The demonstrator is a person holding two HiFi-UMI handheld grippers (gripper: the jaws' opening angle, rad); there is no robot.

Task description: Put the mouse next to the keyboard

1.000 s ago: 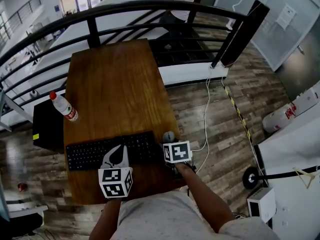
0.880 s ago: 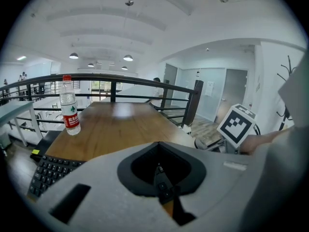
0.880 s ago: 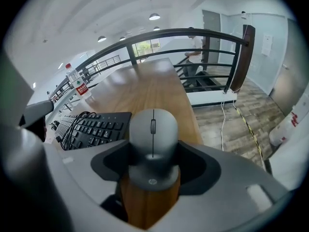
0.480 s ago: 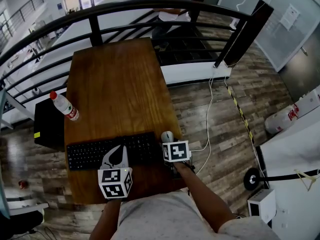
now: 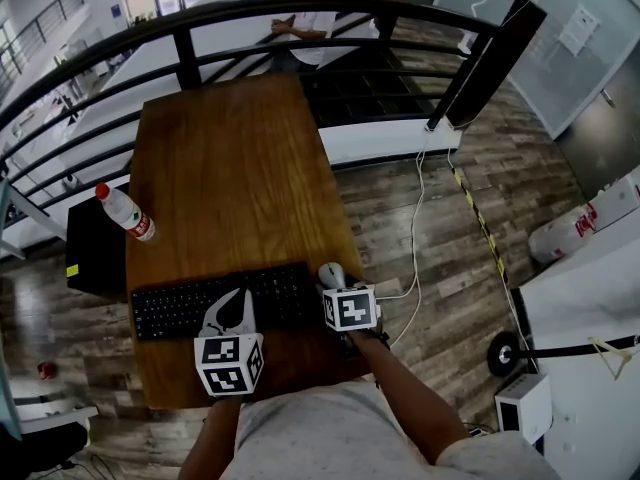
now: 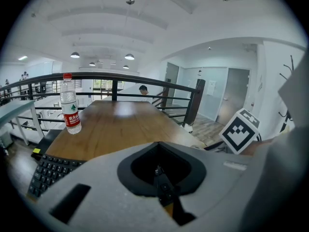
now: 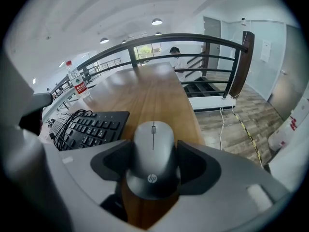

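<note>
A grey mouse [image 5: 331,274] [image 7: 153,139] lies on the wooden table [image 5: 230,168] just off the right end of the black keyboard [image 5: 190,303] [image 7: 91,127]. My right gripper [image 5: 335,288] [image 7: 153,157] is shut on the mouse, one jaw against each side, and the mouse rests low on the wood. My left gripper [image 5: 240,300] [image 6: 159,178] hovers over the keyboard's middle with its jaws together and nothing between them.
A water bottle [image 5: 125,211] [image 6: 70,105] stands near the table's left edge. A black railing [image 5: 300,13] runs behind the table's far end, with a person [image 5: 300,18] beyond it. The table's right edge [image 5: 345,238] is close to the mouse. A coiled cable [image 7: 72,124] lies on the keyboard.
My right gripper and the mouse have slid slightly left, closer to the keyboard's right end. The left gripper has stayed put.
</note>
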